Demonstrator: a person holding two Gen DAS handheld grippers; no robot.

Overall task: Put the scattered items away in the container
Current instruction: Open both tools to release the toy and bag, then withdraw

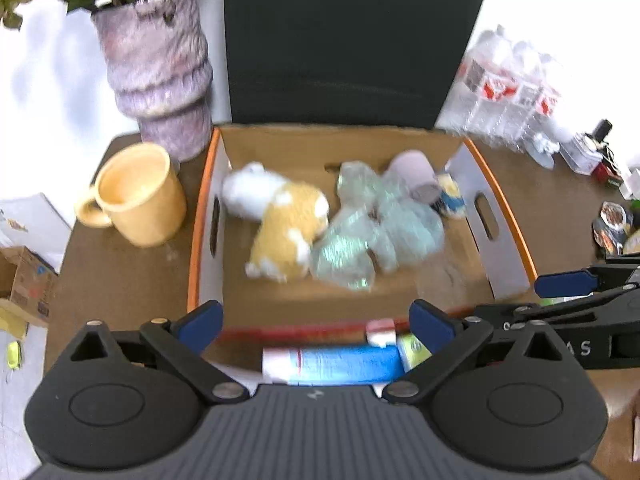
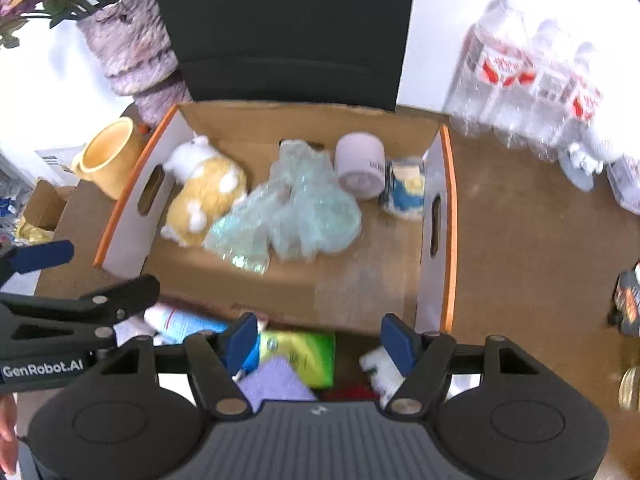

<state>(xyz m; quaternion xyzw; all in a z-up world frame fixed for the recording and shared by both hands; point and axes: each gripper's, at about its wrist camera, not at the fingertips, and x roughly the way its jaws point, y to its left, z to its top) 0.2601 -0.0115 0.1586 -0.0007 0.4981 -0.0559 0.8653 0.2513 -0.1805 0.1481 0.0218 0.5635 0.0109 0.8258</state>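
A shallow cardboard box (image 1: 496, 240) with orange-edged sides and handle cut-outs sits in the middle of a brown table (image 1: 120, 276), in front of a tall dark panel (image 1: 344, 40). Inside the box, from left to right, lie a yellow and white plush toy (image 1: 280, 220), a crumpled clear plastic bag (image 1: 372, 228), a pale lilac cylinder (image 1: 416, 176) on its side toward the far wall, and a small blue and yellow item (image 1: 452, 196) just beside the right wall. The plush toy and the bag touch. On the near side of the box, outside it, more items lie scattered: a blue and white tube (image 1: 332, 364), a green and yellow packet (image 2: 304, 352), a purple cloth (image 2: 276, 384) and a small white object (image 2: 380, 368). The left gripper (image 1: 316, 320) hovers over the tube with its blue-tipped fingers spread apart, holding nothing. The right gripper (image 2: 320, 340) hovers above the packet and cloth, its fingers also spread wide and empty. Left of the box stand a yellow mug (image 1: 136, 196) and, farther back, a mottled purple vase (image 1: 160, 68) with flowers. To the far right sits a wrapped pack of water bottles (image 2: 532, 88). Both views are slightly blurred.
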